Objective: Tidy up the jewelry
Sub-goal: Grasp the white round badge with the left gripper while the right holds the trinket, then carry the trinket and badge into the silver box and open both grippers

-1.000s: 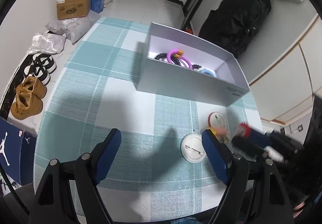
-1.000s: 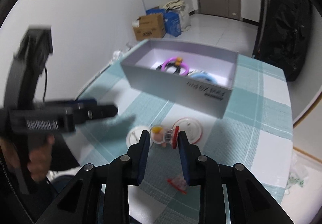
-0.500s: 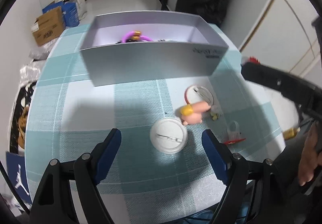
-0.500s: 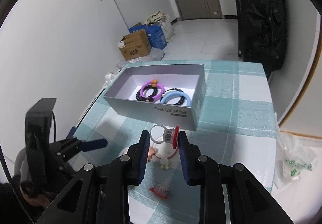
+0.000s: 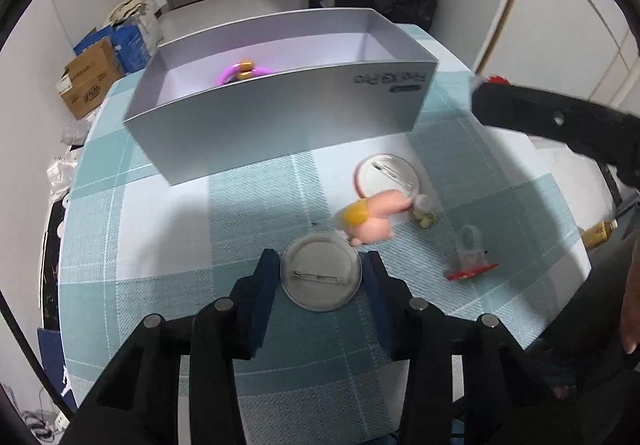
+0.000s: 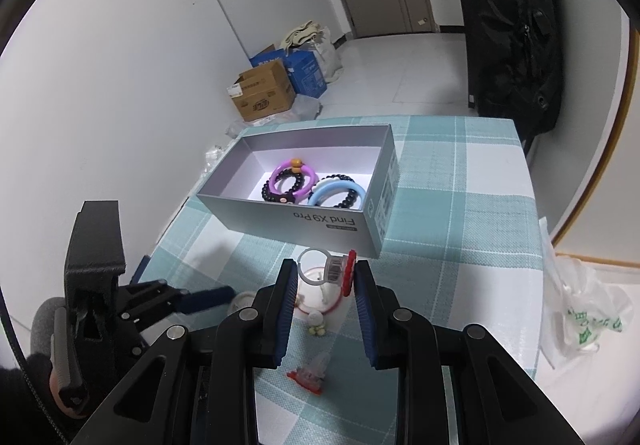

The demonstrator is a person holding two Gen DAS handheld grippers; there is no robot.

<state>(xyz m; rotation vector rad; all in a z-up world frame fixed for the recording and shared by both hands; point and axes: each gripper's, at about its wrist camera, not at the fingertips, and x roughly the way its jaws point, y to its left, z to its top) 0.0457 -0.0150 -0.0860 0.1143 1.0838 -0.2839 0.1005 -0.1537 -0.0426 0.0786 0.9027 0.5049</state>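
Left tongs (image 5: 321,277) closing round badge (image 5: 321,271); right tongs (image 6: 325,277) clamp ring (image 6: 326,266), box (image 5: 280,133) contents half-hidden

Past my table I see a brown cardboard box (image 6: 262,95) beside a blue carton (image 6: 306,73). A black backpack (image 6: 512,25) leans by the doorway, and a white plastic bag (image 6: 584,319) lies on the floor.

Counted things on the checked table and in the box

One grey box (image 6: 320,223) holds four bracelets: one purple (image 6: 294,175), one light blue (image 6: 338,191), two of black beads (image 6: 276,195). On the cloth lie two round pin badges (image 5: 322,275) (image 5: 388,175), one pink figure (image 5: 374,219), and one red-topped ring (image 5: 470,259); a second such ring (image 6: 330,265) is between the near jaws.
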